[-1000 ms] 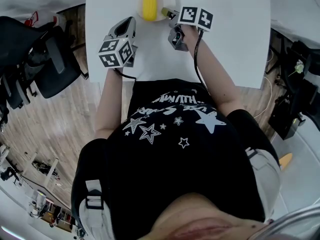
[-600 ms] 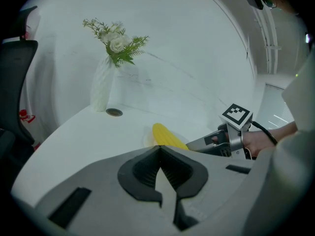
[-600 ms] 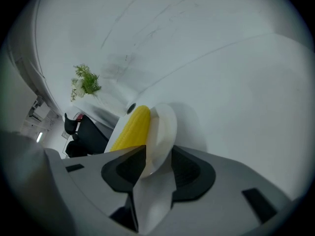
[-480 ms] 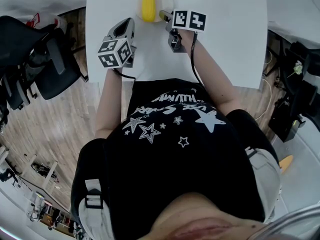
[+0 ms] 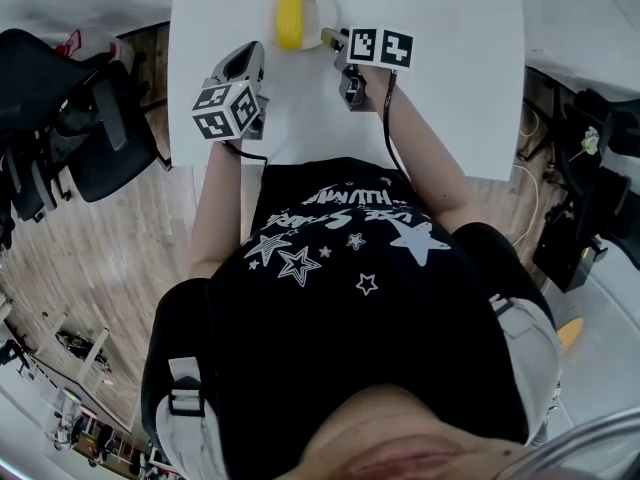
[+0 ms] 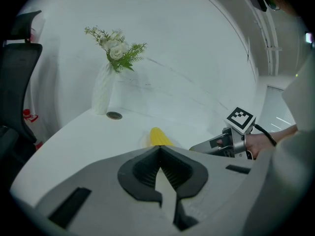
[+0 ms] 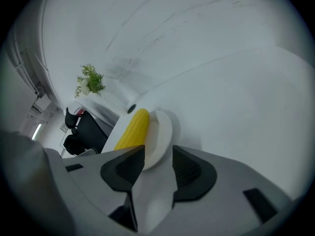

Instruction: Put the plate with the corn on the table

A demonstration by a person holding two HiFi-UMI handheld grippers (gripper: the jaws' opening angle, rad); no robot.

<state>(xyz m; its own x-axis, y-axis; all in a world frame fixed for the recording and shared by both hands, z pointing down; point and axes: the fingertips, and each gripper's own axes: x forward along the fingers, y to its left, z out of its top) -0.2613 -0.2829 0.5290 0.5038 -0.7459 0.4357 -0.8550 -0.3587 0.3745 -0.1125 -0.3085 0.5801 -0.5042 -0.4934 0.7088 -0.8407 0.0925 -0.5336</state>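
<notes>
Now | right tongs (image 7: 153,155) tilted down, just opening | plate (image 7: 165,129) rim between

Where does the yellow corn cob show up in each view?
Head view: the yellow corn cob lies at top centre.
Left gripper view: corn cob sits at centre, just below the middle.
Right gripper view: corn cob is left of centre, on the round white plate.
Shared landmark: the white table under it.
</notes>
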